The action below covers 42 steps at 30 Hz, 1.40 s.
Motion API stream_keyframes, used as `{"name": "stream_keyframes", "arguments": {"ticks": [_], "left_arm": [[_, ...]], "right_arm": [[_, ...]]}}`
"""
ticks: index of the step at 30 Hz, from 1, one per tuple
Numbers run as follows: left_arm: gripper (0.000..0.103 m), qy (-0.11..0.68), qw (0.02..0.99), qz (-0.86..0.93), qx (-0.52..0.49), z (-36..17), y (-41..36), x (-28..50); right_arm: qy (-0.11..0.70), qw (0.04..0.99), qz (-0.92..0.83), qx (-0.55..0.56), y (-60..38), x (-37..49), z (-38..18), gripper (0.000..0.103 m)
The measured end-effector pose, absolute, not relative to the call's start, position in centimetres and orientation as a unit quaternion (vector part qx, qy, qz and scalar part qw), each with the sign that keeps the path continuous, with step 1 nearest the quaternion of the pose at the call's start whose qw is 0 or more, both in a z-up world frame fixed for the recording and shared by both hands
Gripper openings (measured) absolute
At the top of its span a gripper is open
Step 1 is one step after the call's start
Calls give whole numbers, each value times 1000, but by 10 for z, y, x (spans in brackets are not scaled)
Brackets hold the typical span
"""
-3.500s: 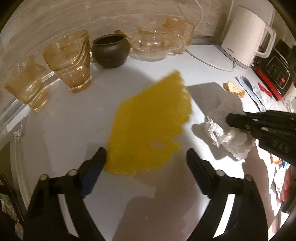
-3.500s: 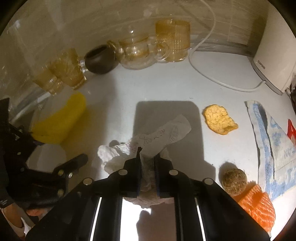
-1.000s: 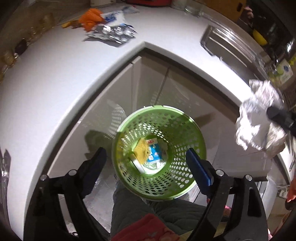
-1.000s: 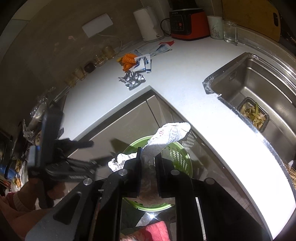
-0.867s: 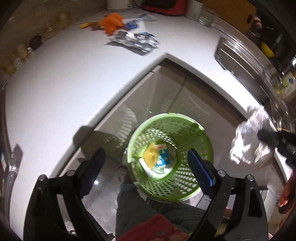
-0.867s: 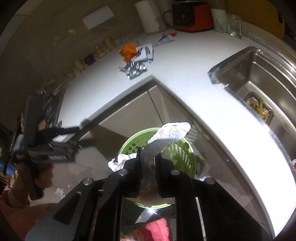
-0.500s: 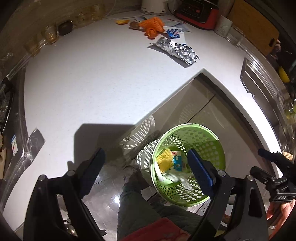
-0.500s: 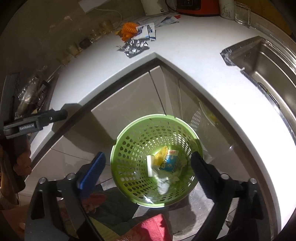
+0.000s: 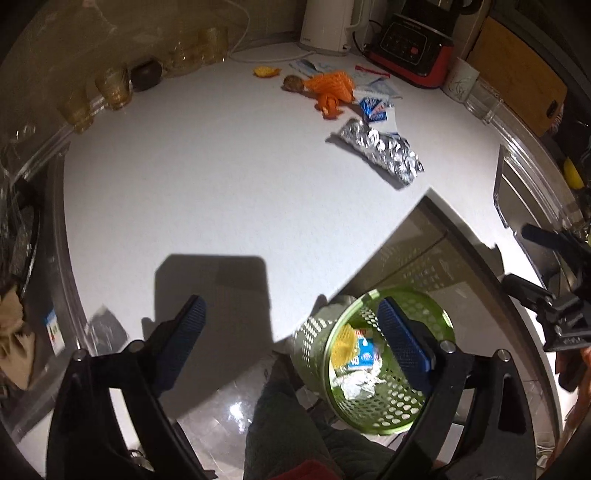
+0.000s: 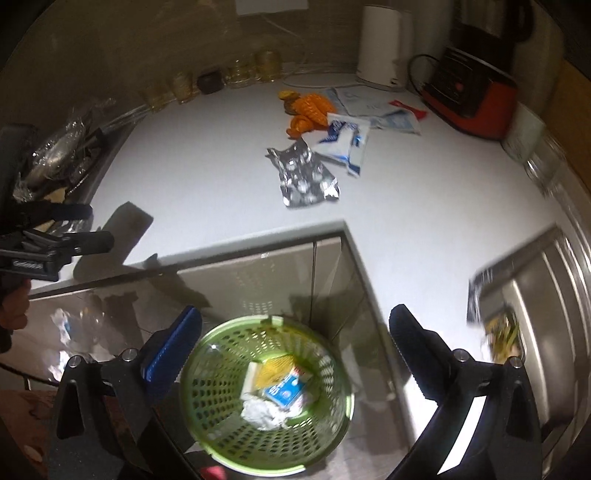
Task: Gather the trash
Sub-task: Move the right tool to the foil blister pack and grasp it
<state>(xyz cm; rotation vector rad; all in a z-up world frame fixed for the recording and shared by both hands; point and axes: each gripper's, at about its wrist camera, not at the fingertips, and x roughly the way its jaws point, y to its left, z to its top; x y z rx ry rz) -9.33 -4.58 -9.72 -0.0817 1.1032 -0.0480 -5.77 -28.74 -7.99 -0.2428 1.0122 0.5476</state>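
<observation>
A green perforated basket (image 10: 218,439) stands on the floor below the counter corner; it also shows in the left wrist view (image 9: 373,410). In it lie crumpled white paper (image 10: 264,410), a yellow cloth (image 10: 273,369) and a blue-white carton (image 10: 286,391). My right gripper (image 10: 295,343) is open and empty above the basket. My left gripper (image 9: 290,332) is open and empty over the counter edge. On the white counter (image 9: 203,177) lie a silver foil wrapper (image 9: 380,149), an orange net (image 9: 328,86), blue-white packets (image 10: 343,142) and a yellow scrap (image 9: 266,71).
A white kettle (image 9: 328,26) and a red-black appliance (image 9: 413,48) stand at the back. Amber glasses (image 9: 112,86) and a dark bowl (image 9: 146,75) line the back left. A steel sink (image 10: 535,295) is at the right. Cabinet doors (image 10: 258,277) stand behind the basket.
My right gripper opened and dropped the crumpled white paper into the basket. Both grippers have since drifted back toward the counter, and more of the countertop is in view.
</observation>
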Motion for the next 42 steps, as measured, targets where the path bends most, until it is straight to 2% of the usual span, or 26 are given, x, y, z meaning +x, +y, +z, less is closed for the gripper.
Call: {"name": "stream_keyframes", "arguments": {"ticks": [12, 25, 27, 28, 31, 33, 34, 42], "left_arm": [[93, 525, 845, -104, 1, -111, -23, 13], [94, 525, 840, -132, 35, -124, -24, 66], [94, 526, 839, -134, 34, -125, -25, 69], [94, 527, 839, -135, 33, -125, -26, 70], [94, 528, 837, -139, 33, -125, -30, 73], [94, 529, 836, -142, 38, -126, -33, 74], [94, 529, 836, -143, 40, -127, -34, 75], [94, 527, 834, -159, 47, -124, -44, 85]], "right_arm": [[510, 795, 288, -159, -216, 75, -116, 101], [540, 762, 306, -187, -193, 106, -146, 100], [542, 760, 305, -187, -193, 108, -148, 97], [544, 759, 306, -187, -193, 109, -148, 91], [542, 760, 302, -194, -191, 109, -148, 82], [540, 761, 302, -197, -191, 108, -146, 71], [539, 762, 302, -196, -191, 108, -145, 61], [540, 766, 292, -192, -193, 106, -139, 57]]}}
